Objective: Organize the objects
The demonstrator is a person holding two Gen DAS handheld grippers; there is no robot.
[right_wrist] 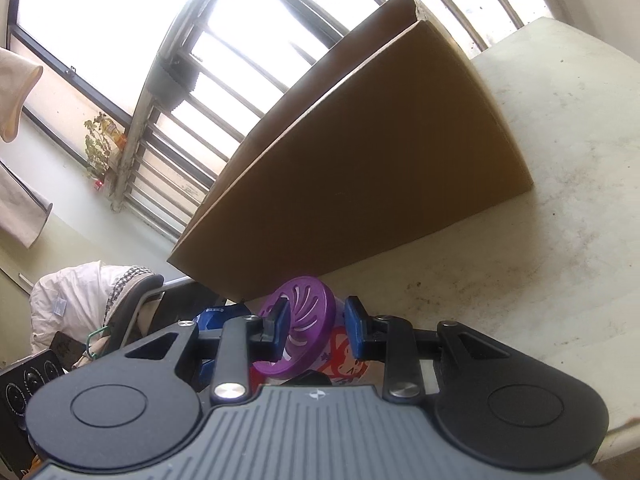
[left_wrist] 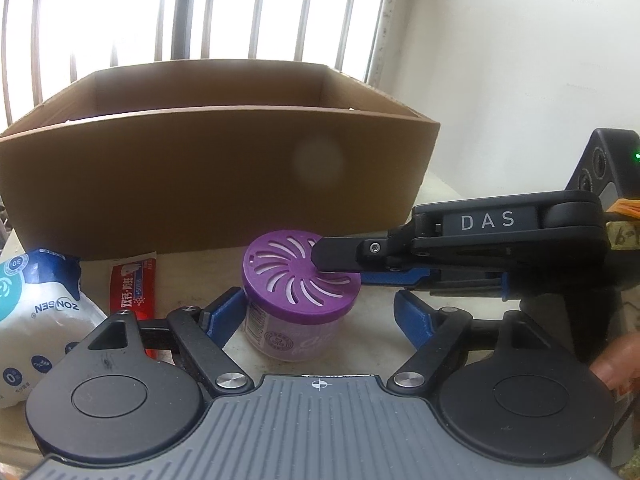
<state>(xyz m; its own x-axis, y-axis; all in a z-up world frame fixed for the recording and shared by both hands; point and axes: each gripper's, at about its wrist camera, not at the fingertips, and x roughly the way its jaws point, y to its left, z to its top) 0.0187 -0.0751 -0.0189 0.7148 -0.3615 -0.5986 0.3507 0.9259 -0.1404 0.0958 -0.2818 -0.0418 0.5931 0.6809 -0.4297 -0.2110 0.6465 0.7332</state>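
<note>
The jar [left_wrist: 298, 300], clear with a purple slotted lid [left_wrist: 300, 270], stands on the table [left_wrist: 376, 344] just in front of the cardboard box [left_wrist: 216, 176]. The left gripper [left_wrist: 320, 316] stands open around the jar: its left blue pad lies against or just beside the jar's side, the right one well clear. The right gripper [right_wrist: 316, 328] comes in from the right, clamped on the lid's rim. A white bag [left_wrist: 36, 320] and a red sachet [left_wrist: 136, 288] lie to the left.
</note>
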